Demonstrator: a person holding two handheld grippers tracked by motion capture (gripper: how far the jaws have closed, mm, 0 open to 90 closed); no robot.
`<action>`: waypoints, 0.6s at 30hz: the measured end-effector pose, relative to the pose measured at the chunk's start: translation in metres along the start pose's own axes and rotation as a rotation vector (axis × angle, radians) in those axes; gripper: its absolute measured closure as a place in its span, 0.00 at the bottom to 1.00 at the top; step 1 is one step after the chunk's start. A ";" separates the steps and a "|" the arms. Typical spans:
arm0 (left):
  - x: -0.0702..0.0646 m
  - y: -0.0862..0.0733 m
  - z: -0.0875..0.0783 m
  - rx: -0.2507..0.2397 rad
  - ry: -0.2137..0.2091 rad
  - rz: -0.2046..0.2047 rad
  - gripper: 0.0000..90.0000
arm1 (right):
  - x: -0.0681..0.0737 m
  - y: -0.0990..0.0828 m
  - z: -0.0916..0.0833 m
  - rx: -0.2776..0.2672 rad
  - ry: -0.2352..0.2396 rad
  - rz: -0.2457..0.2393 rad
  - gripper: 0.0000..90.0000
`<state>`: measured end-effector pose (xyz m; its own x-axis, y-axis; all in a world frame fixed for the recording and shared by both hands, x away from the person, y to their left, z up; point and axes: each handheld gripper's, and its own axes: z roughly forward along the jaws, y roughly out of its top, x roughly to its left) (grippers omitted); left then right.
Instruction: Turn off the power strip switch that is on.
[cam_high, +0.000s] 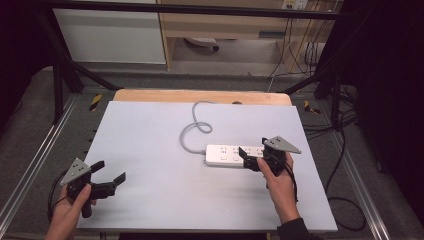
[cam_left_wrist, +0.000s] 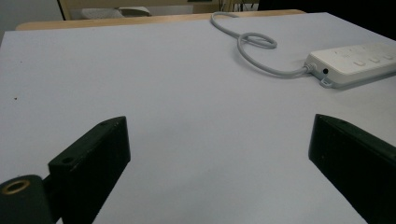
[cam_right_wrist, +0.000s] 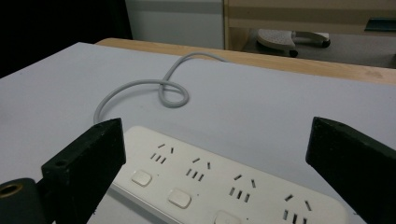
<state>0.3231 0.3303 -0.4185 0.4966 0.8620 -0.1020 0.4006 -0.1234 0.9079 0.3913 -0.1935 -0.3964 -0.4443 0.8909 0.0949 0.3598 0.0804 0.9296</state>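
Observation:
A white power strip (cam_high: 230, 155) with several sockets and switches lies right of centre on the white tabletop (cam_high: 150, 135). Its grey cord (cam_high: 192, 127) curls in a loop toward the far edge. My right gripper (cam_high: 251, 148) hovers at the strip's right end, open, pads clear of it. In the right gripper view the strip (cam_right_wrist: 224, 186) lies below and between the wide black jaws of the gripper (cam_right_wrist: 215, 123), with the cord loop (cam_right_wrist: 163, 88) beyond. My left gripper (cam_high: 111, 170) stands open at the near left, empty. In the left gripper view, that gripper (cam_left_wrist: 217, 123) faces the strip (cam_left_wrist: 355, 63) and cord (cam_left_wrist: 254, 44) farther off.
A wooden strip (cam_high: 200, 96) borders the tabletop's far edge. Black frame bars (cam_high: 65, 65) stand around the table. Dark cables (cam_high: 345, 165) trail on the floor at the right. Cabinets (cam_high: 110, 35) stand behind.

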 end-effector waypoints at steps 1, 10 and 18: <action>0.000 0.000 0.000 -0.001 0.001 0.001 0.06 | -0.001 0.000 -0.001 0.000 -0.003 0.000 0.06; 0.000 0.000 0.000 -0.001 0.003 -0.002 0.06 | -0.006 0.002 -0.010 -0.002 -0.008 0.000 0.06; 0.000 0.000 0.000 -0.003 0.002 -0.003 0.06 | -0.011 0.004 -0.020 -0.010 -0.016 -0.003 0.06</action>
<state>0.3229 0.3305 -0.4184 0.4940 0.8632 -0.1037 0.4000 -0.1198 0.9087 0.3816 -0.2123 -0.3864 -0.4319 0.8978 0.0861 0.3501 0.0789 0.9334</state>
